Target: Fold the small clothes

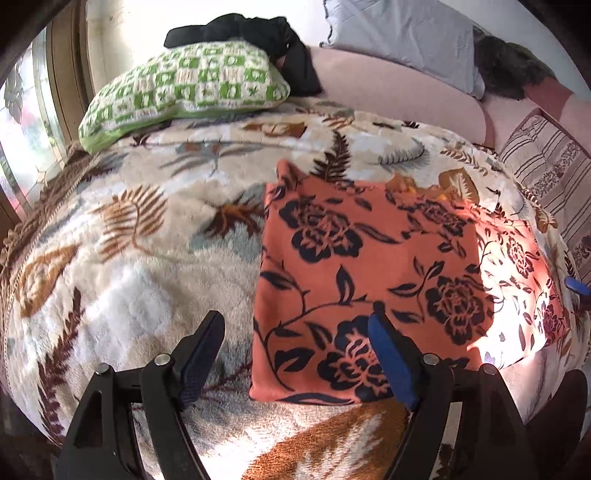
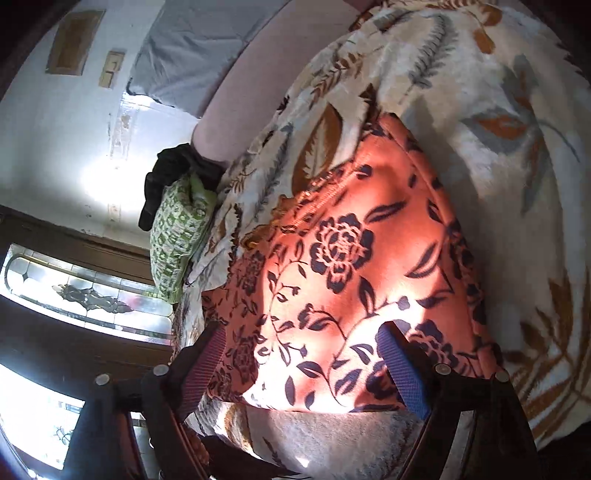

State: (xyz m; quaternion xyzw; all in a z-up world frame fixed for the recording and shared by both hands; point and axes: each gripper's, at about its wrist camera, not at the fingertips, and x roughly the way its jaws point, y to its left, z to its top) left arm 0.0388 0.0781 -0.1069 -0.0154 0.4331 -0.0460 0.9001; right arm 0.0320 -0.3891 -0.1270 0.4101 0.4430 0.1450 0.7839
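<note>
While both tools gape, folded floral cloth point(image 1: 373, 266) lies flat (squarish).

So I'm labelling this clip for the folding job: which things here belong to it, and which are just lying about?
Belongs to the job:
- orange floral garment, lying folded on the leaf-print blanket
- left tool, open
- right tool, open

Just lying about:
- green checked pillow
- black cloth behind it
- grey pillow
- striped cushion

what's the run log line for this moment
orange floral garment: folded flat on blanket | left gripper: open, empty | right gripper: open, empty
</note>
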